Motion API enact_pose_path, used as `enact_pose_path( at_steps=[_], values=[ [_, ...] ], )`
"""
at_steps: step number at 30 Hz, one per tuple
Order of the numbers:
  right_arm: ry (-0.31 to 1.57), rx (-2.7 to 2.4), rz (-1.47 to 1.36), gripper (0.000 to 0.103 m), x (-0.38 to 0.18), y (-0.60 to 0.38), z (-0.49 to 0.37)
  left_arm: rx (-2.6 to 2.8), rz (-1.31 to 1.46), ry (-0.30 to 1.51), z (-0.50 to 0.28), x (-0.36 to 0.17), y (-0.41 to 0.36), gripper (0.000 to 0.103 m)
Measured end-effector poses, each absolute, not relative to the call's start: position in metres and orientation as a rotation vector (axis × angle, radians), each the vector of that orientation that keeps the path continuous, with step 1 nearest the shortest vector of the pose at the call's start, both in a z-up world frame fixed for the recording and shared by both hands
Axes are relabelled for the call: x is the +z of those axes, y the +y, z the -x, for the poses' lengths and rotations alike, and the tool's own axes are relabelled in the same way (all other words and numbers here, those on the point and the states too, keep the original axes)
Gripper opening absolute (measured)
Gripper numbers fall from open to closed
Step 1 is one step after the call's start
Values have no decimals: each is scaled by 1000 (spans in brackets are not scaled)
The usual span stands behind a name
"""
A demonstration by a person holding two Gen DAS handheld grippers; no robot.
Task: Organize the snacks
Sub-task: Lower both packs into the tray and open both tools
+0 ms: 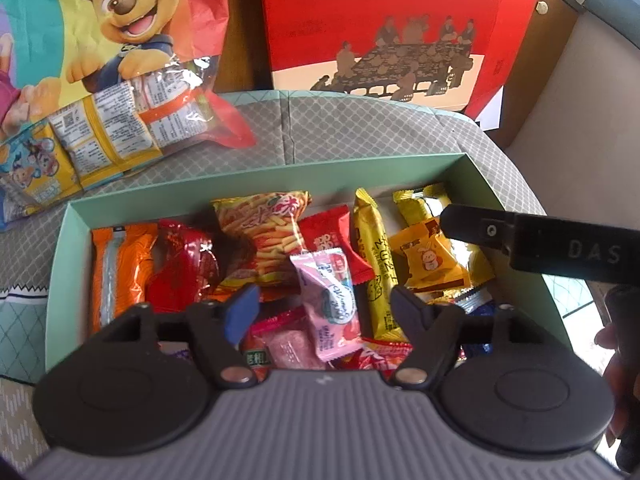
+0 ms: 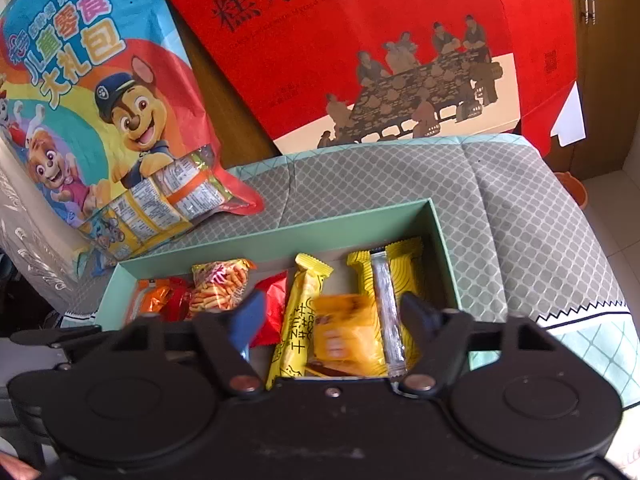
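A table with a grey lattice-pattern cloth point(image 2: 400, 184) carries everything. At its far edge stands a big red paper gift bag with a banquet drawing point(image 2: 400, 40), and beside it leans a colourful cartoon-puppy snack bag point(image 2: 100, 92). Nearer lies an open pale green cardboard box point(image 1: 260, 184), full of small wrapped snacks. The left gripper point(image 1: 320, 304) hangs over the box with jaws apart, a pink sachet point(image 1: 332, 300) lying under the gap, not pinched. The right gripper point(image 2: 332, 316) has jaws wide apart above a blurred orange-yellow packet point(image 2: 344, 336), which its pads do not touch
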State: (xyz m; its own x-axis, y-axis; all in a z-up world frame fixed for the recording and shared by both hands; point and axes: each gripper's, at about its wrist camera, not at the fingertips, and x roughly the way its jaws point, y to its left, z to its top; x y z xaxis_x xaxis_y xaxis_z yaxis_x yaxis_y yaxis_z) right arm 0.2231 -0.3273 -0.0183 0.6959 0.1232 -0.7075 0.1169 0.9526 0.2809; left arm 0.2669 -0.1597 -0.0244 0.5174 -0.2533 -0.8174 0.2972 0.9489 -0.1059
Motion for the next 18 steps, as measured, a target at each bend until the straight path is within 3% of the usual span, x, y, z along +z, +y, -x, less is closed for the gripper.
enact_pose_path(
  at_steps=[6,18],
  values=[
    [817,-4,-326,103,-18,-330,-213,-323,-55,966,-259,-22,-160,99],
    [859,-1,-328,103,-9,-324,-178,-348,-43,962,-226,-11,-159,103]
  ],
)
